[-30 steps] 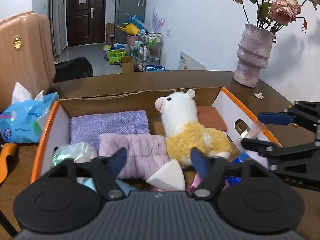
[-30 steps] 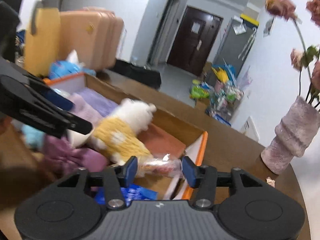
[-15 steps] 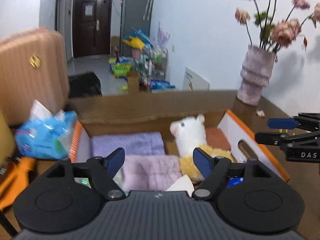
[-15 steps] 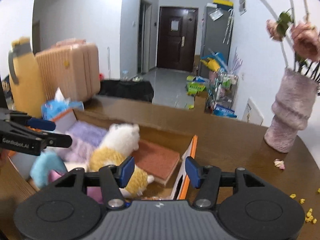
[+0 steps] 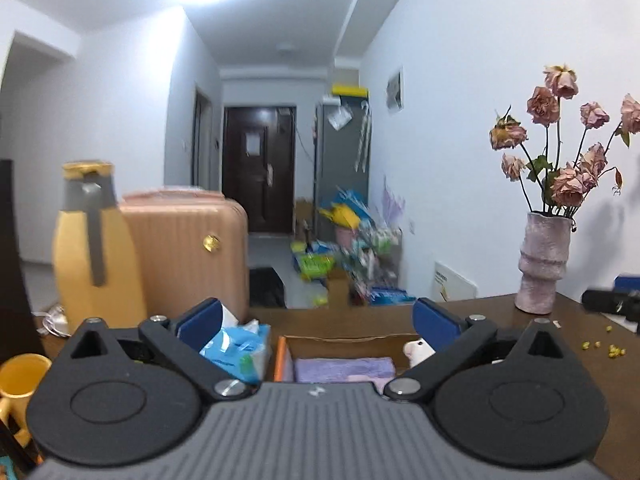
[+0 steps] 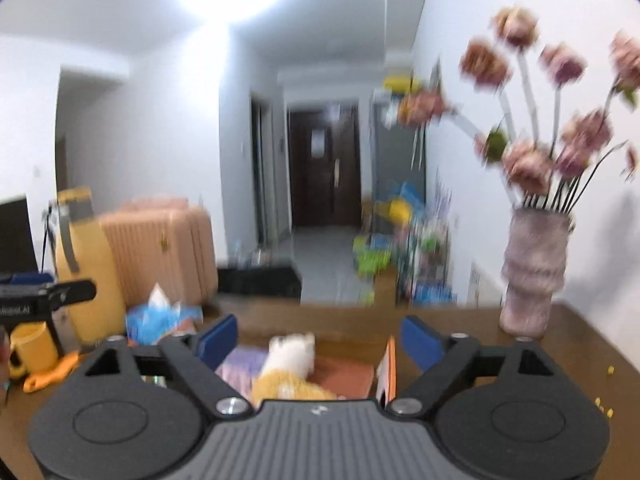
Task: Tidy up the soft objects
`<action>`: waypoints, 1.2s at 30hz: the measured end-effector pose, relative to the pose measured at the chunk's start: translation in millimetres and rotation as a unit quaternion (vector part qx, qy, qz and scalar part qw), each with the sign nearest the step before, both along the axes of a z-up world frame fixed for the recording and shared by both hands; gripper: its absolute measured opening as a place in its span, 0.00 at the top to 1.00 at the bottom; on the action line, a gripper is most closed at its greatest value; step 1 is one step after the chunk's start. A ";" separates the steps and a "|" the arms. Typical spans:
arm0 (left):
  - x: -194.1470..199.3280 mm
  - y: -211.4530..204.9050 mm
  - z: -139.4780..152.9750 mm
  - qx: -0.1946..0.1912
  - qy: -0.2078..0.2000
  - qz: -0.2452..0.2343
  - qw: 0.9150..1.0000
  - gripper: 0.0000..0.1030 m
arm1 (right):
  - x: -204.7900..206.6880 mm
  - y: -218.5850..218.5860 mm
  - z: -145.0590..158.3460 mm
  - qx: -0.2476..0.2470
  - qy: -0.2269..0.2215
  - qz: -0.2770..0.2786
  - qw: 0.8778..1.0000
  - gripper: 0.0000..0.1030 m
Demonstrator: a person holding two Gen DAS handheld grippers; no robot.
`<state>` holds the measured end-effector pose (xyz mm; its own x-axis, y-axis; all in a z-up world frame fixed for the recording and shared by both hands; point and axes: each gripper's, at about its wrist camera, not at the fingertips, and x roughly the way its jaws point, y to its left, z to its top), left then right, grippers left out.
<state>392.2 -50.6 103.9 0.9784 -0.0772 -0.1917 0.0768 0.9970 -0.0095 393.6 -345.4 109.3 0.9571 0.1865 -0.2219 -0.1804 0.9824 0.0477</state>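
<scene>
The cardboard box with an orange rim (image 5: pixel 279 354) sits low in the left wrist view and holds a folded purple cloth (image 5: pixel 344 369) and a white and yellow plush alpaca (image 5: pixel 416 350). The right wrist view shows the alpaca (image 6: pixel 290 360), the purple cloth (image 6: pixel 240 362), an orange-brown pad (image 6: pixel 348 374) and the box's orange rim (image 6: pixel 390 360). My left gripper (image 5: pixel 318 320) is open and empty, raised above and behind the box. My right gripper (image 6: pixel 318 338) is open and empty, also raised.
A blue tissue pack (image 5: pixel 236 346), a yellow thermos (image 5: pixel 94 248) and a yellow mug (image 5: pixel 18 376) stand left of the box. A pink suitcase (image 5: pixel 188 256) is behind. A vase of dried roses (image 5: pixel 542 264) stands at the back right of the wooden table (image 5: pixel 580 356).
Both grippers have lifted up and back from the box and tilted upward, so the box has dropped low in both views. Both stay open and empty.
</scene>
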 end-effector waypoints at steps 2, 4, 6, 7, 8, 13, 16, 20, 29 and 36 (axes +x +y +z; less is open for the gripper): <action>-9.5 1.2 -3.9 0.001 -0.002 -0.008 1.000 0.00 | -14.0 2.6 -9.4 0.001 -0.043 -0.007 0.999 0.04; -19.5 3.2 -8.2 0.001 -0.009 -0.008 1.000 0.00 | -21.8 5.2 -15.3 0.001 -0.053 -0.020 0.998 0.04; -28.1 3.0 -9.6 0.007 -0.019 -0.004 1.000 0.00 | -27.5 6.5 -18.6 0.007 -0.058 -0.033 0.998 0.04; -30.0 3.4 -9.3 0.010 -0.022 -0.003 1.000 0.00 | -30.9 6.9 -19.3 0.009 -0.062 -0.036 0.997 0.04; -33.5 3.6 -8.7 0.011 -0.024 -0.002 1.000 0.00 | -33.6 7.5 -19.3 0.009 -0.066 -0.038 0.997 0.04; -55.5 11.7 -9.3 0.001 -0.031 -0.005 1.000 0.00 | -52.2 13.4 -16.6 0.001 -0.079 -0.048 0.996 0.02; -69.5 13.3 -13.5 0.003 -0.032 -0.001 0.999 0.00 | -67.1 14.8 -15.7 0.007 -0.082 -0.048 0.995 0.02; -99.0 17.7 -23.8 -0.008 -0.030 -0.003 1.000 0.00 | -95.4 20.0 -21.9 0.000 -0.088 -0.047 0.995 0.01; -196.6 22.7 -39.6 0.001 -0.020 0.004 1.000 0.00 | -191.5 32.4 -42.5 -0.027 -0.071 -0.059 0.995 0.01; -311.7 44.4 -62.2 0.007 -0.030 0.023 0.999 0.00 | -305.9 51.0 -70.6 -0.027 -0.052 -0.027 0.998 0.00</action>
<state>80.5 -6.2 41.7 0.9906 -0.0293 -0.1333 0.0305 0.9995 0.0070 87.7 -294.4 38.7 0.9837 0.1250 -0.1295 -0.1287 0.9915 -0.0210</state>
